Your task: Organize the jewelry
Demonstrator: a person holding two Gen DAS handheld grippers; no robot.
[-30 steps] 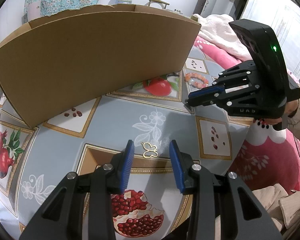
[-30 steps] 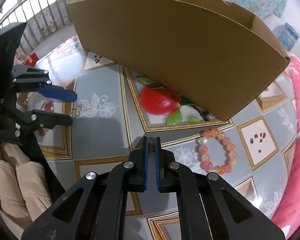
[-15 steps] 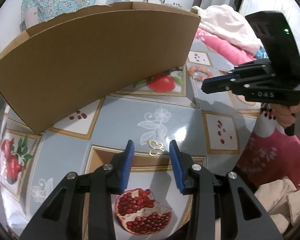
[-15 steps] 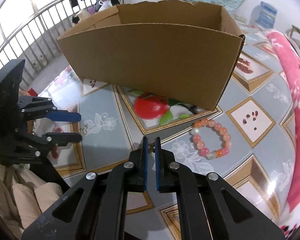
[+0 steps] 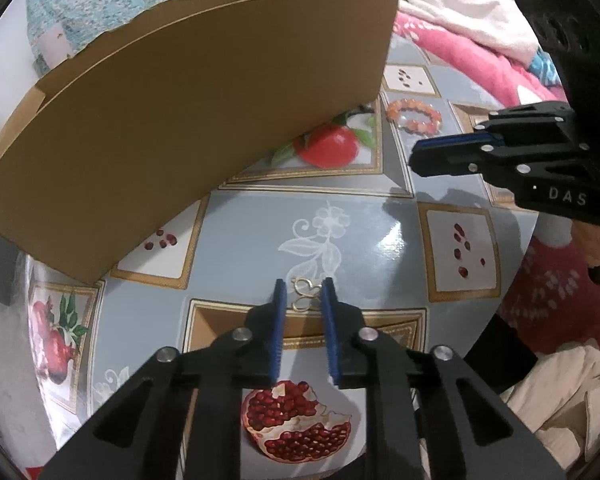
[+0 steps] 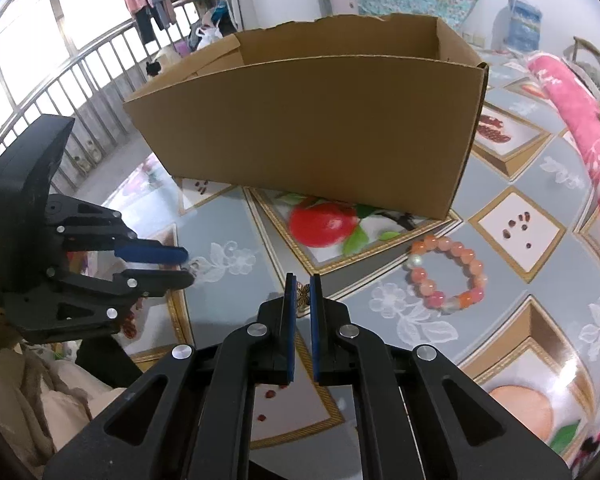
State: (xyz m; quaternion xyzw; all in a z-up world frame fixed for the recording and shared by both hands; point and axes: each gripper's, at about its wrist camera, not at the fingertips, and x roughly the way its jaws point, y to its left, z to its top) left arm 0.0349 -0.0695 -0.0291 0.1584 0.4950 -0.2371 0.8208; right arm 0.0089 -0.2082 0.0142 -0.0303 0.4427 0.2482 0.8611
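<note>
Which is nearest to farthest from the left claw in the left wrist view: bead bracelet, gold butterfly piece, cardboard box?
1. gold butterfly piece, between the left claw pads
2. cardboard box, behind, to the left
3. bead bracelet, far right, past the box corner

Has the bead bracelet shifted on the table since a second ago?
No. The bracelet lies just off the box's near right corner, beside the printed red fruit, as before.

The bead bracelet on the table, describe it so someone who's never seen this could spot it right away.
Start at the big cardboard box standing on the patterned tablecloth. Off the box's right front corner, next to the printed red fruit, lies the bracelet, flat and untouched by either tool. It is a ring of round pink and orange beads, the only beaded piece in view.
</note>
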